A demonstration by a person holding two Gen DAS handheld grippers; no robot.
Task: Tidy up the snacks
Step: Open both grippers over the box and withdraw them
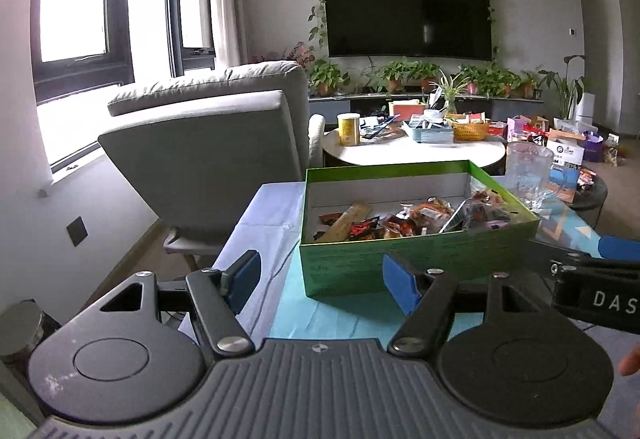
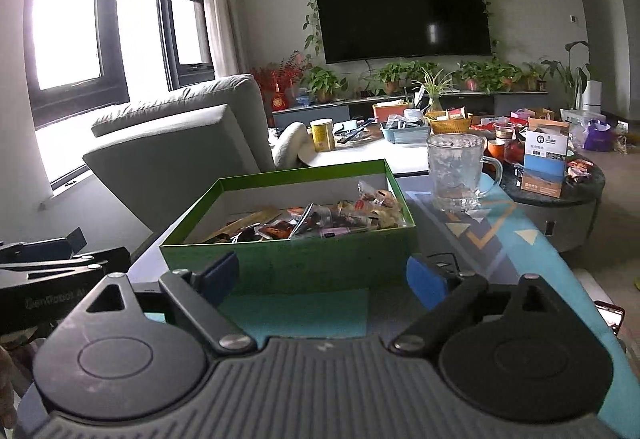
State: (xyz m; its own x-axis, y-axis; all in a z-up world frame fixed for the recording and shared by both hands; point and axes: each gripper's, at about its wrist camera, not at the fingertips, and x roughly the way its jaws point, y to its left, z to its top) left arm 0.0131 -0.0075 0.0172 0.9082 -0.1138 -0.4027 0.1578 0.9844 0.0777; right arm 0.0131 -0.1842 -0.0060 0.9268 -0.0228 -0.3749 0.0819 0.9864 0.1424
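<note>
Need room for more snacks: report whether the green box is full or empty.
Partly full. The open green cardboard box holds wrapped snack packets across its floor, with bare white inner wall showing above them.

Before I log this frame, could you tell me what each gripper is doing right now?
Left gripper: open, holding nothing, short of the green box.
Right gripper: open, holding nothing.

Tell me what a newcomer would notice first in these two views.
The green box of snack packets sits dead ahead on the table, just beyond both open grippers, left and right. A glass mug stands right of the box, behind its far corner. On the far wall hangs a big dark TV framed by trailing vines, with a grey armchair to the left by the windows.
</note>
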